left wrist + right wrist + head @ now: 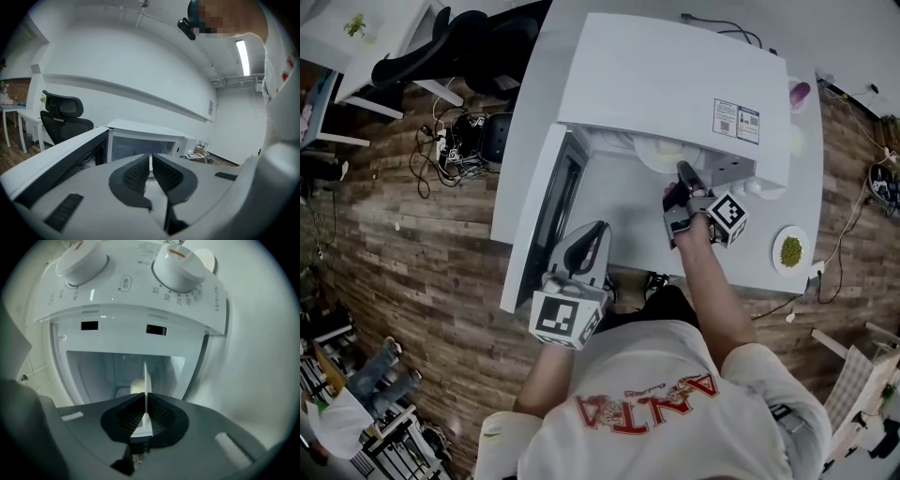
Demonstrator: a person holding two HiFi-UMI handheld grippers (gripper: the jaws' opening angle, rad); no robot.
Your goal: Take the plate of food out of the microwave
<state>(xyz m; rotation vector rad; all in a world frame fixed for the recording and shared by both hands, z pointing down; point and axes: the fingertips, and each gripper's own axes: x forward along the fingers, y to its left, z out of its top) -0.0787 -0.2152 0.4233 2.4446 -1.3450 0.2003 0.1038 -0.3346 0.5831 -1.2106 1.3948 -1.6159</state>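
While the black office chair [450,42] sits well left of the microwave [666,84], the microwave's door [534,216] hangs swung open on its left side, out over the edge of the white table [825,187]. Just in front of that door, the left gripper [595,234] is held low near the person's body. Its jaws are pressed together with nothing between them [151,161], pointing toward the microwave's open front. Inside the cavity lies the white plate [661,155]. The right gripper [682,171] reaches into the opening and is clamped on the plate's near rim. In the right gripper view the plate [146,380] shows edge-on as a thin white line pinched between the pads [161,411], with a pale lump of food [137,385] on it. Right of the microwave, a small dish of green food [790,250] rests near the table's edge.
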